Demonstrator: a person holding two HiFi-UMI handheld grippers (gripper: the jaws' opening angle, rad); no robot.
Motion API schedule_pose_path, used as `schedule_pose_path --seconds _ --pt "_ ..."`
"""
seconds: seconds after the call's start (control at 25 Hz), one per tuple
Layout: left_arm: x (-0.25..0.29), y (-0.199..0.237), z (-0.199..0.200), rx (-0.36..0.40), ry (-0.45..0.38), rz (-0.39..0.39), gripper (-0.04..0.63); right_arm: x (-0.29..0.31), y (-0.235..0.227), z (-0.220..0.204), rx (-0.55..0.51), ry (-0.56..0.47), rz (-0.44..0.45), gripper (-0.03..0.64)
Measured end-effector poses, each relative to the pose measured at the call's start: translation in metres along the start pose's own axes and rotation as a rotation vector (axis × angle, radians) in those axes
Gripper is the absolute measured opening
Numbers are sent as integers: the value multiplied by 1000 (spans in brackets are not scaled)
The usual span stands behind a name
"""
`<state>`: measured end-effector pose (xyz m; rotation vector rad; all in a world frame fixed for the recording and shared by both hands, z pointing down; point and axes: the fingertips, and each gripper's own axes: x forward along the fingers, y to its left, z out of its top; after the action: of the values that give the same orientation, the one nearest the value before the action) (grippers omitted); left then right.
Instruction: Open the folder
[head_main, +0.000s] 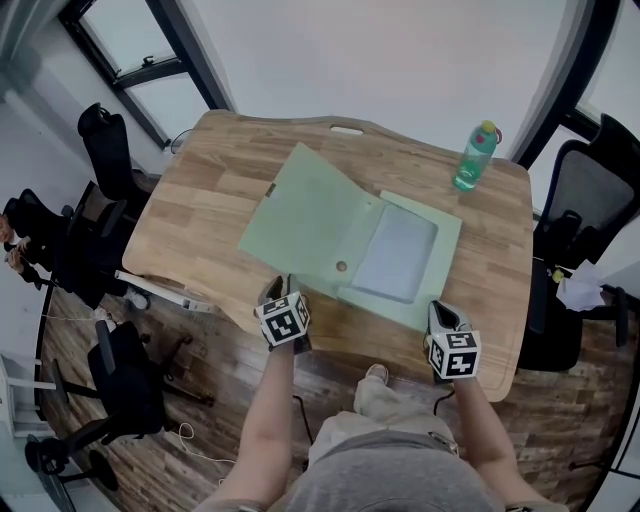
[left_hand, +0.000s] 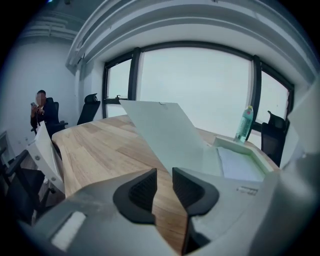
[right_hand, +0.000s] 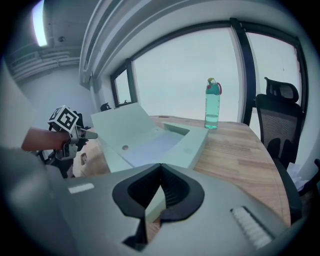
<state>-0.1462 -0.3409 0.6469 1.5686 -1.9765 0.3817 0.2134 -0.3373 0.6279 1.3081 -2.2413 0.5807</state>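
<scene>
Folder (head_main: 310, 215) was noted on table (head_main: 200, 180), near front edge; cover already raised and swung left, papers (head_main: 395, 255) exposed; opening judged nearly done, cover not yet laid flat; left tongs (head_main: 281, 290) slightly parted, empty; right tongs (head_main: 440, 310) clamped on folder's near corner.

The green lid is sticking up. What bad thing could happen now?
The lid of the folder stands tilted with nothing holding it; the left fingers are apart and empty, so it might flop back shut. The right gripper pinches the folder's near edge, close to the front of the table, so a tug could slide it off.
</scene>
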Motion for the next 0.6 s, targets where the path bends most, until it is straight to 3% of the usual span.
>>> schedule_pose_path --seconds 0.6 --pt "-128 -50 -13 48 -136 -176 37 -75 99 16 -39 -163 115 0"
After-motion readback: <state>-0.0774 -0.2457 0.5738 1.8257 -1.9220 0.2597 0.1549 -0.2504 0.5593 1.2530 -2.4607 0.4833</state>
